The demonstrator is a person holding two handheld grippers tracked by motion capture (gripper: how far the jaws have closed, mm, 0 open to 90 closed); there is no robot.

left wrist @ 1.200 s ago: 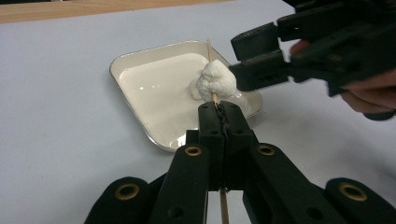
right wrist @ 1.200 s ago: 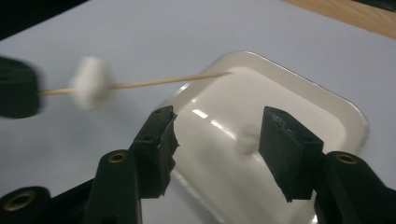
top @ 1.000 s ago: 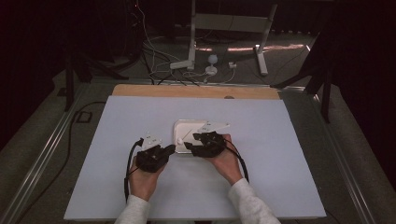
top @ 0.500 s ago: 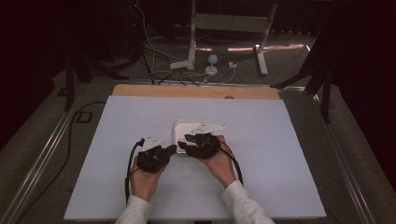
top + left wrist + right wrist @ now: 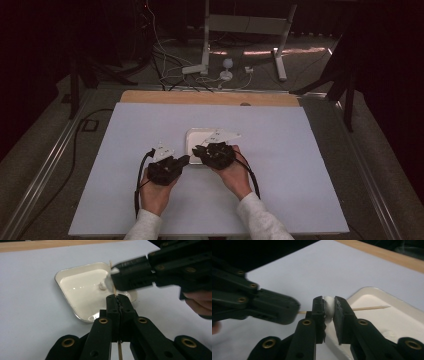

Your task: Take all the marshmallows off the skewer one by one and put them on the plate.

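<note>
My left gripper point(image 5: 117, 298) is shut on a thin wooden skewer point(image 5: 114, 290) that points out over a shallow white tray point(image 5: 80, 290). A soft white lump point(image 5: 329, 305) sits on the skewer point(image 5: 369, 308). My right gripper point(image 5: 329, 302) has just been closing, and its pads now press on that lump from both sides. In the left gripper view the right gripper point(image 5: 113, 277) comes in from the right and covers most of the lump point(image 5: 109, 282). In the high view the left gripper point(image 5: 184, 160) and right gripper point(image 5: 197, 150) meet tip to tip at the tray's near edge point(image 5: 192, 135).
A small white bit point(image 5: 102, 285) lies inside the tray. The tray sits mid-table on a pale blue mat point(image 5: 125, 130) with a wooden strip point(image 5: 210, 97) along the far edge. Cables and a metal stand point(image 5: 207, 30) lie on the floor beyond.
My right gripper has shifted a little to the left, up to the left gripper's tip, and its jaws have closed onto the white lump. The left hand has kept still.
</note>
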